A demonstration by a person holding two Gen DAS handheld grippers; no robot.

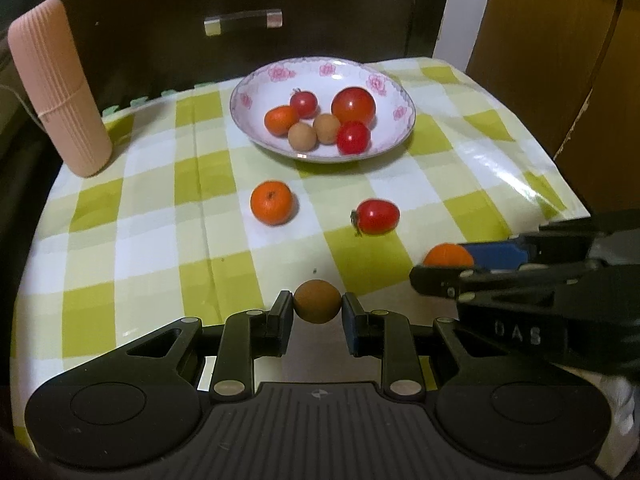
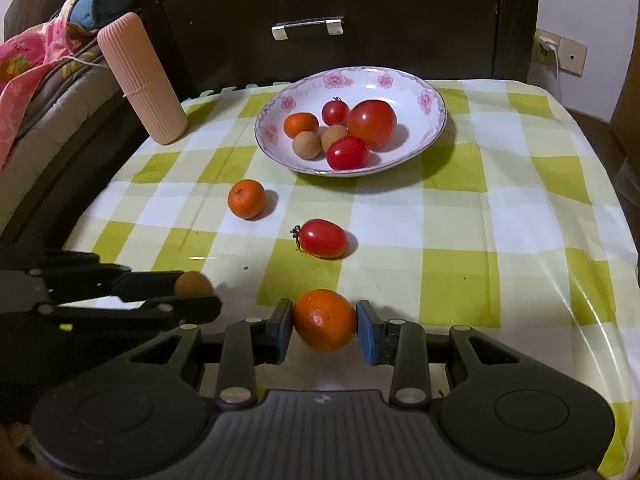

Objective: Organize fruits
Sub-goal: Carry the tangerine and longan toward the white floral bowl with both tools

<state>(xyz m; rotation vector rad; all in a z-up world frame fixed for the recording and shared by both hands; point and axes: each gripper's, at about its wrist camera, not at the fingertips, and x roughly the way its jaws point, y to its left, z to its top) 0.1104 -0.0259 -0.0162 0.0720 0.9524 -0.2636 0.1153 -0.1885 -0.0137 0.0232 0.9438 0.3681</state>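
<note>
- The surface (image 2: 460,216) wears a glossy cloth checked in green, pale green and white, and light glares along its right edge.
- Behind its far edge stands a dark wooden cabinet (image 2: 400,20) with a drawer and a metal handle (image 2: 307,27).
- Past the far right corner, a white wall (image 2: 580,8) carries a socket (image 2: 560,51) with a plug in it.
- Off the left edge lies crumpled pink and blue bedding (image 2: 36,56).
- A brown wooden panel (image 1: 560,40) rises to the right.

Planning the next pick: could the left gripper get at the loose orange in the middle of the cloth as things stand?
Probably not yet. The left gripper is shut on a small brown fruit, so its jaws are occupied. The path to the loose orange over the checked cloth looks free otherwise.
</note>
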